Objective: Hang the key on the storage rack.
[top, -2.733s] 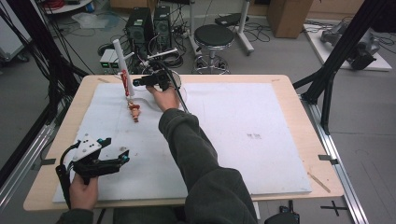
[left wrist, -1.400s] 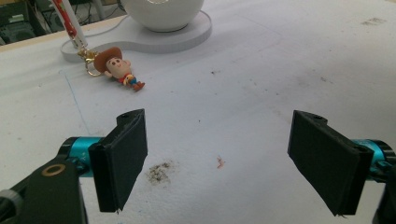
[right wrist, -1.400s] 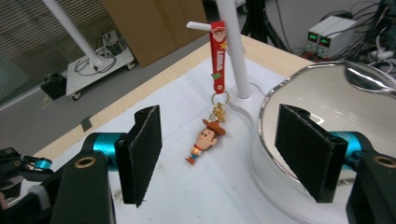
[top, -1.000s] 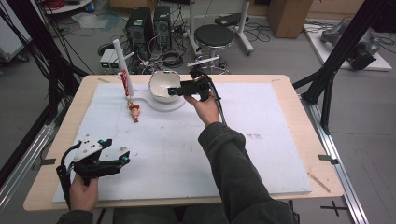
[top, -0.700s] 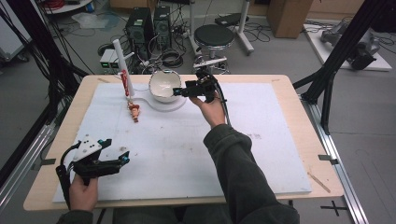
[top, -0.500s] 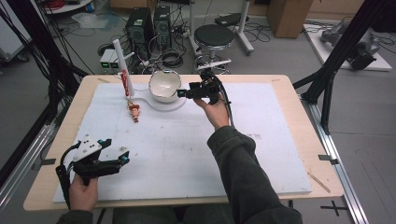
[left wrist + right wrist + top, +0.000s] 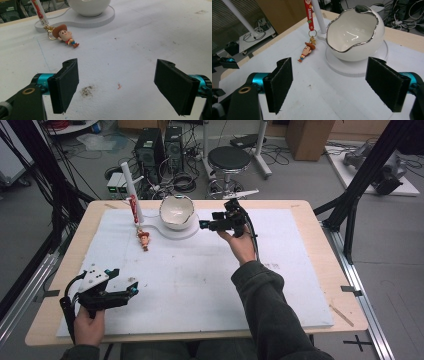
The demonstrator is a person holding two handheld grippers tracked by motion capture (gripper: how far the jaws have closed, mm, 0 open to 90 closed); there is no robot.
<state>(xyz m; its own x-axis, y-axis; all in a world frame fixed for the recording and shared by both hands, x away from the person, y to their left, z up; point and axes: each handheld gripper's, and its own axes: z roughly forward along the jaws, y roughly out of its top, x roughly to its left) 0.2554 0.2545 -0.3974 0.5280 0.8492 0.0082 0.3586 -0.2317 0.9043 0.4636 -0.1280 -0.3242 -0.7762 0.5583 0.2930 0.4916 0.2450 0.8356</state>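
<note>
A white egg-shaped bowl (image 7: 176, 211) (image 7: 355, 35) with a silver rim stands on a round white base (image 7: 172, 232) at the back of the mat. Left of it rises a white pole (image 7: 129, 185) with a red lanyard (image 7: 133, 207) (image 7: 308, 11). A small cowboy figure (image 7: 144, 239) (image 7: 66, 36) (image 7: 305, 52) hangs from the lanyard's ring and lies on the mat. My right gripper (image 7: 202, 224) (image 7: 329, 85) is just right of the bowl, pointing at it, open with nothing between its jaws. My left gripper (image 7: 124, 281) (image 7: 117, 87) rests open at the front left, also with nothing in it.
A white mat (image 7: 200, 280) covers most of the wooden table (image 7: 320, 230). It has a few small stains (image 7: 87, 90) near my left gripper. Beyond the far edge are a stool (image 7: 229, 157), computer cases and cables on the floor.
My right gripper has moved right, from the lanyard and pole across the front of the bowl to its right side. The left gripper has stayed where it was.
</note>
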